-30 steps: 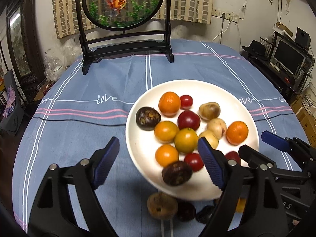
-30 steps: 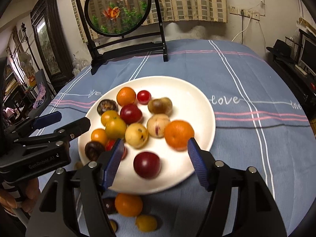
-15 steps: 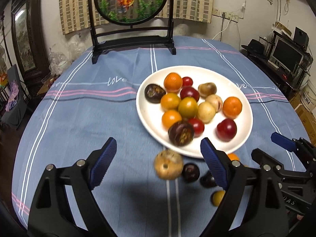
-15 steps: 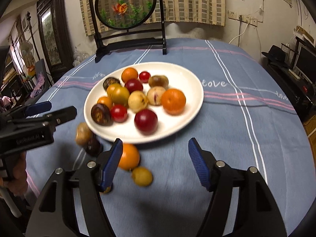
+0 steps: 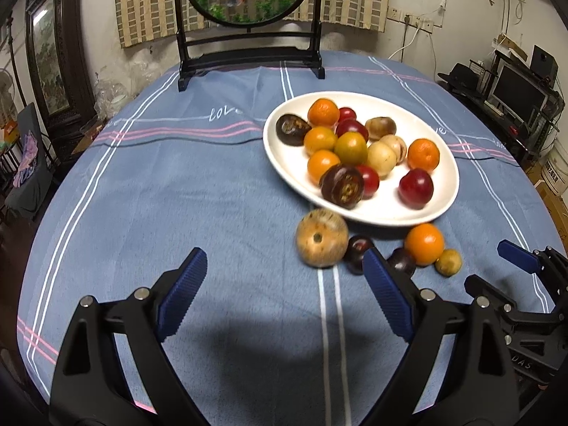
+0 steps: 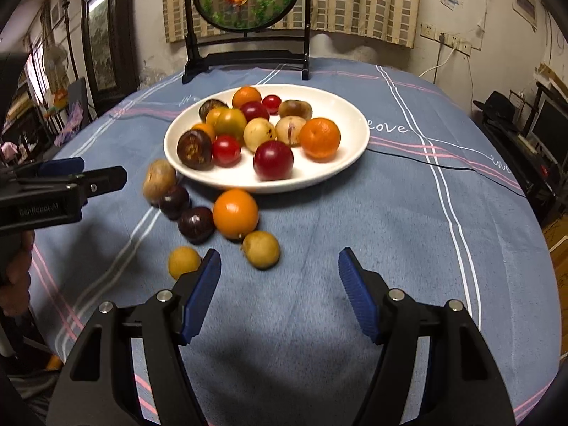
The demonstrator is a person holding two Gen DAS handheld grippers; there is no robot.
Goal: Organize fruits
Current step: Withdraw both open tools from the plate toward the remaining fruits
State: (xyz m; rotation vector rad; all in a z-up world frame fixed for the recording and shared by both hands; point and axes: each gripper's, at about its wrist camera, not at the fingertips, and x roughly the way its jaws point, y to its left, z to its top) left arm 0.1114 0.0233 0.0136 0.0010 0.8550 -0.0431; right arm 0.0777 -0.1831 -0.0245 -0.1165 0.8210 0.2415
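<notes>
A white plate holds several fruits: oranges, red plums, dark purple and yellow ones. On the cloth in front of it lie a tan round fruit, two dark plums, an orange and small yellow fruits. My left gripper is open and empty, just short of the tan fruit. My right gripper is open and empty, near the yellow fruits.
A blue striped tablecloth covers the round table. A black-framed round goldfish screen stands at the far edge. Desk and monitors stand to the right, beyond the table edge.
Both grippers have drawn back from over the plate toward the near side. The loose fruits in front of the plate have come into full view.
</notes>
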